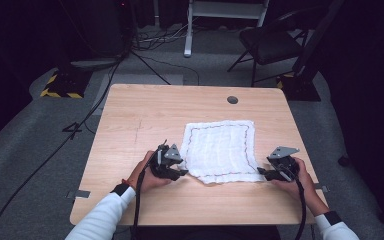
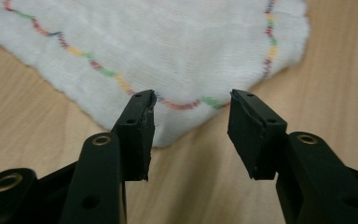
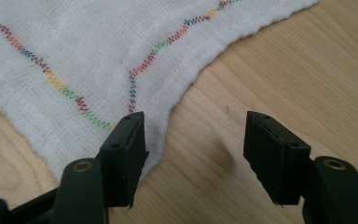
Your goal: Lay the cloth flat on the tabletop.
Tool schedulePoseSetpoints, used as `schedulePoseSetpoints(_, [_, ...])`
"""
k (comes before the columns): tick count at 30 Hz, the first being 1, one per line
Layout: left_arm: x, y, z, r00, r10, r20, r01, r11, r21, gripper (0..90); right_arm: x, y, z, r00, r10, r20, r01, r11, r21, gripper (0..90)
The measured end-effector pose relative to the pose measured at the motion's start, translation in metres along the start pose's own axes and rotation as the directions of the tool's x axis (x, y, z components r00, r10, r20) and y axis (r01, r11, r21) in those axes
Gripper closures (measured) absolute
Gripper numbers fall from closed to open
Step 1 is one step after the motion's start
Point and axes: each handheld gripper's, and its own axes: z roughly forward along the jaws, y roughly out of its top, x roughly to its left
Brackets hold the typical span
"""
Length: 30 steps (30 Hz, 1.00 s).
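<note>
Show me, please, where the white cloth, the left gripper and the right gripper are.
white cloth [image 1: 221, 147], high view, its middle.
left gripper [image 2: 191, 114], left gripper view, gap between its open jaw tips.
right gripper [image 3: 195, 128], right gripper view, gap between its open jaw tips.

There is one white cloth [image 1: 222, 150] on one table [image 1: 145, 115]. Two tools: the left tool [image 1: 180, 173] and the right tool [image 1: 263, 172]. One chair [image 1: 270, 42] stands at upper right of the frame.

White cloth [image 1: 221, 149] with multicoloured zigzag stitching lies on light wood-grain table [image 1: 130, 120].
</note>
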Motion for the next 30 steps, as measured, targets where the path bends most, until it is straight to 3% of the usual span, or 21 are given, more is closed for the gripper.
schedulePoseSetpoints(2, [-0.002,-0.001,0.003,0.9996,0.024,0.013,-0.024,0.9997,0.009,50.3,0.0,0.0,0.0,1.0,-0.002,0.001,0.002,1.0,0.002,39.9])
schedulePoseSetpoints(6, [-0.004,0.002,0.014,0.9987,0.052,0.003,-0.052,0.9974,0.049,51.5,0.0,-0.001,0.001,0.9999,0.006,-0.012,-0.006,0.9999,-0.016,41.1])
schedulePoseSetpoints(12, [-0.003,0.009,0.021,0.9982,0.059,0.004,-0.059,0.9978,0.031,56.2,0.002,0.001,-0.002,0.9991,-0.001,-0.043,-0.002,0.9978,-0.067,40.6])
schedulePoseSetpoints(18, [-0.005,0.015,0.027,0.9968,0.078,0.013,-0.079,0.9966,0.025,51.1,0.009,0.005,-0.005,0.9961,-0.037,-0.08,0.028,0.9939,-0.107,40.4])
schedulePoseSetpoints(20, [-0.005,0.017,0.029,0.9952,0.097,0.011,-0.097,0.9949,0.025,55.5,0.012,0.007,-0.004,0.9946,-0.041,-0.095,0.03,0.9927,-0.117,40.4])
schedulePoseSetpoints(24, [-0.006,0.023,0.032,0.9909,0.135,-0.008,-0.134,0.9906,0.024,72.6,0.019,0.01,-0.001,0.9904,-0.076,-0.115,0.063,0.9915,-0.114,40.3])
schedulePoseSetpoints(26, [-0.005,0.028,0.032,0.9903,0.139,-0.008,-0.139,0.9902,0.016,79.7,0.02,0.01,0.001,0.9896,-0.082,-0.118,0.07,0.9919,-0.107,40.4])
schedulePoseSetpoints(30, [0.005,0.041,0.031,0.9931,0.117,0.011,-0.116,0.9926,-0.035,82.1,0.017,0.009,0.005,0.991,-0.07,-0.114,0.059,0.9939,-0.093,41.0])
